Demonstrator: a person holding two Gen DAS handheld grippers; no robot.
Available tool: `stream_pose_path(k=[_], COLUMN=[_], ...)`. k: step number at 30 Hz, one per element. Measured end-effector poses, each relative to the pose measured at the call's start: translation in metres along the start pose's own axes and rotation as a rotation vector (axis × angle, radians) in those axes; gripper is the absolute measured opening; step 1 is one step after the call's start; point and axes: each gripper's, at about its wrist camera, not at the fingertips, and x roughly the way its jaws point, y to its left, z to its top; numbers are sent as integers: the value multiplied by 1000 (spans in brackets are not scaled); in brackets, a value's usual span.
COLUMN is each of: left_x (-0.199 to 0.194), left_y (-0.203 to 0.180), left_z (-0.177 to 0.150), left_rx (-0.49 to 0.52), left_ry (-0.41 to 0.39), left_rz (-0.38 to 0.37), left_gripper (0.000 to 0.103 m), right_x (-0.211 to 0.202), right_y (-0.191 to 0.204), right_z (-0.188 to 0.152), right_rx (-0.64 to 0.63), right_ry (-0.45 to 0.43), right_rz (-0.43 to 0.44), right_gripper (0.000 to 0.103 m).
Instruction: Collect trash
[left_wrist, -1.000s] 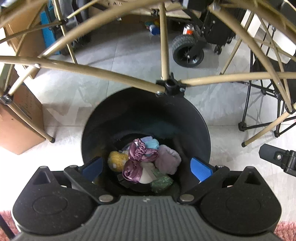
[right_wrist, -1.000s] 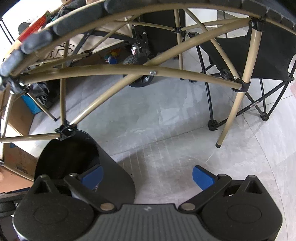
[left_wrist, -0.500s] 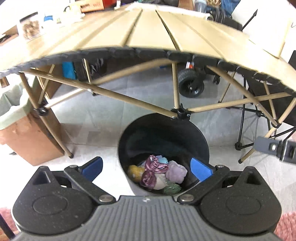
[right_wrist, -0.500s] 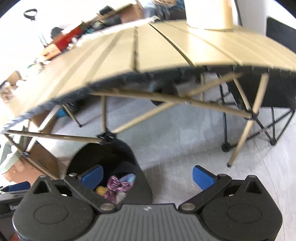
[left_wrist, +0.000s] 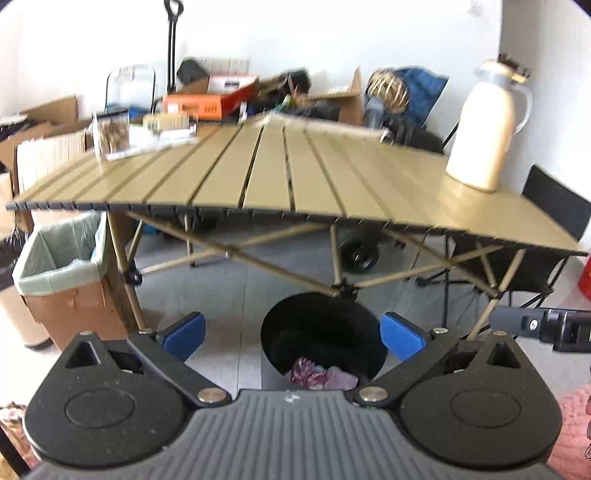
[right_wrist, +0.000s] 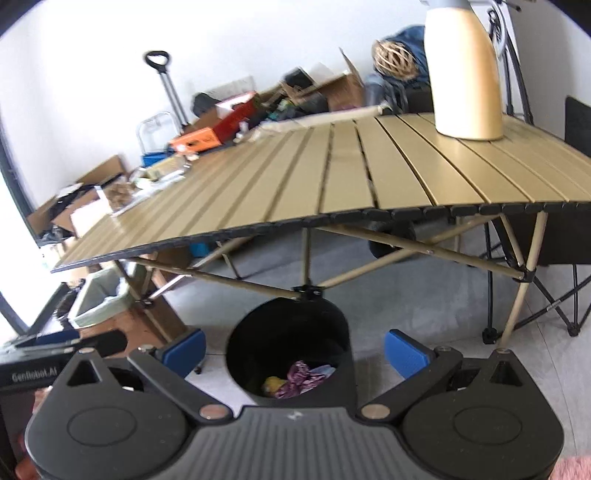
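Crumpled trash (right_wrist: 295, 378) already lies in the black bin (right_wrist: 288, 332) under the table (right_wrist: 332, 184). Both the left hand-held gripper (left_wrist: 291, 334) and right hand-held gripper (right_wrist: 295, 349) hang spread wide, empty; the visible tabletop shows no obvious litter left.

Trash (right_wrist: 295, 382) lies in the bin (right_wrist: 288, 325), seemingly under the table's (right_wrist: 332, 184) near edge.

Both cameras sit low in front of the table (left_wrist: 280, 173), each looking forward over its own spread claw toward the far wall. The left view faces the table squarely; the right view stands further right and angles leftward, nearer the jug (right_wrist: 465, 74). Both share the slatted top, the jug, the black bin (left_wrist: 321, 343) below, and the clutter behind.
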Motion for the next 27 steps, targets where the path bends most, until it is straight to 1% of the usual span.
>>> stream_pose_path(k=[3,6,10,12,16,21,27], left_x=[-23,-41,-60,-69,-84,-93,-100], left_y=[-3,-2,1,2,1,1,0], left_z=[-5,-15,-30,-36,-46,-53,-59], left_rx=[23,43,53,68,90,101,107], left_ry=[-47,-75,-88,-95,-110,-105,-118], left_rz=[2,-10,-25,-43,-54,-82,-93], left_gripper=[103,103,103,103,103,103,103], right_x=[-24,-44,-63,-71,-87,-103,-114], right_y=[11,23,35,41,54,57,53], right_z=[-9,-20,-33,-39,-53,-65,-68], right_rx=[-21,-42,-42,-44,-69,-70,-64], right_ry=[-35,-56,-14,-1,7,-13,-34], right_rz=[44,45,43,24,-36,-68,-95], right_gripper=[103,103,103,103,103,103,103])
